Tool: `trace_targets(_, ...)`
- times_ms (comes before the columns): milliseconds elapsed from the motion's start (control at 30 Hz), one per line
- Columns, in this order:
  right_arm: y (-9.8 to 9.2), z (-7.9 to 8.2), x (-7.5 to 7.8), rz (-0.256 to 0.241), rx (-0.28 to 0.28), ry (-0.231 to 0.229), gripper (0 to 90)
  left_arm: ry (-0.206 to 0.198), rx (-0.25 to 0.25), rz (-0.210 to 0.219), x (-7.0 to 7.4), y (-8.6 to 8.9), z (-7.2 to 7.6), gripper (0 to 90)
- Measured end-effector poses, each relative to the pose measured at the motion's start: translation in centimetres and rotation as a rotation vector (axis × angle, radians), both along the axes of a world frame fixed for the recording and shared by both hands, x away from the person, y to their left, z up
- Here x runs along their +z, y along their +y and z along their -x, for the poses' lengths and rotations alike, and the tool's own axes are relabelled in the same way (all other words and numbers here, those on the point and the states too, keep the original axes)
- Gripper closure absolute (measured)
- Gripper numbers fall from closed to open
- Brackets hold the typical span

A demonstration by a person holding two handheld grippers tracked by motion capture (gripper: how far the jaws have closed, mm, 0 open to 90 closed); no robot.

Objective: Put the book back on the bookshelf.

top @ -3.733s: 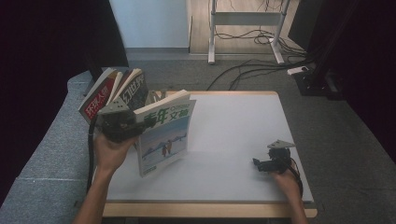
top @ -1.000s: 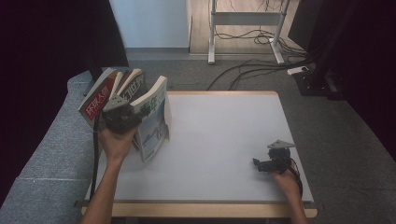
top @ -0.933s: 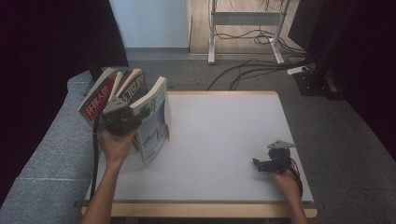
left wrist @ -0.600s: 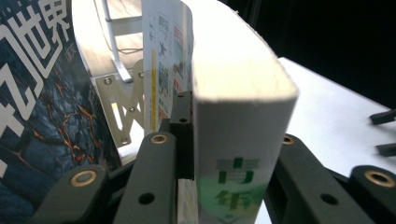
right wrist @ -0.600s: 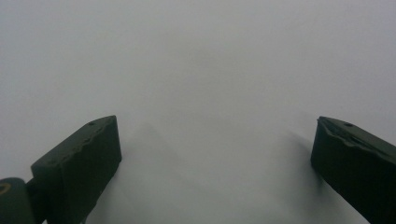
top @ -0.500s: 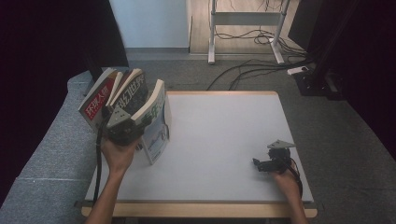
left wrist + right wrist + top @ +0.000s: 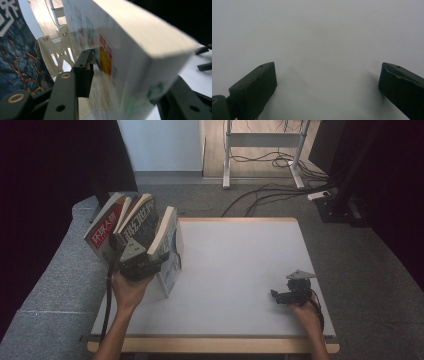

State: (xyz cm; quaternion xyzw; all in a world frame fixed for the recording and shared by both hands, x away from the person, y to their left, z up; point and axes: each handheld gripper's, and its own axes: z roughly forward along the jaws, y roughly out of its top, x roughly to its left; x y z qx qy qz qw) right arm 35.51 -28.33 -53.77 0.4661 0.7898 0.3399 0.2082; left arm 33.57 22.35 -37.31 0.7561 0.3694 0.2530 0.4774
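A: Left gripper [image 7: 142, 265]?
B: Clamped on white-covered book [image 7: 169, 251], held upright at worktop's [image 7: 240, 270] left edge, beside 2 leaning books: red-covered book [image 7: 103, 234], dark-covered book [image 7: 141, 220].
A: Right gripper [image 7: 280, 296]?
B: Jaws wide apart, nothing between, low over worktop's right front.

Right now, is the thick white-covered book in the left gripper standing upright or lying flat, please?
Upright, leaning slightly: the thick white-covered book stands on its lower edge on the white table, with the left gripper clamped across it.
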Motion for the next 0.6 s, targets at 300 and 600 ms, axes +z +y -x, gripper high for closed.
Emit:
trace_targets(300, 0.0, 0.0, 0.0, 0.000, 0.000, 0.000, 1.5, 0.023, -0.030, -0.040, -2.2, 0.1, 1.0, 44.7)
trace_targets(600, 0.0, 0.0, 0.0, 0.000, 0.000, -0.001, 1.5, 0.068, -0.048, -0.039, -4.7, 0.9, 2.0, 46.8)
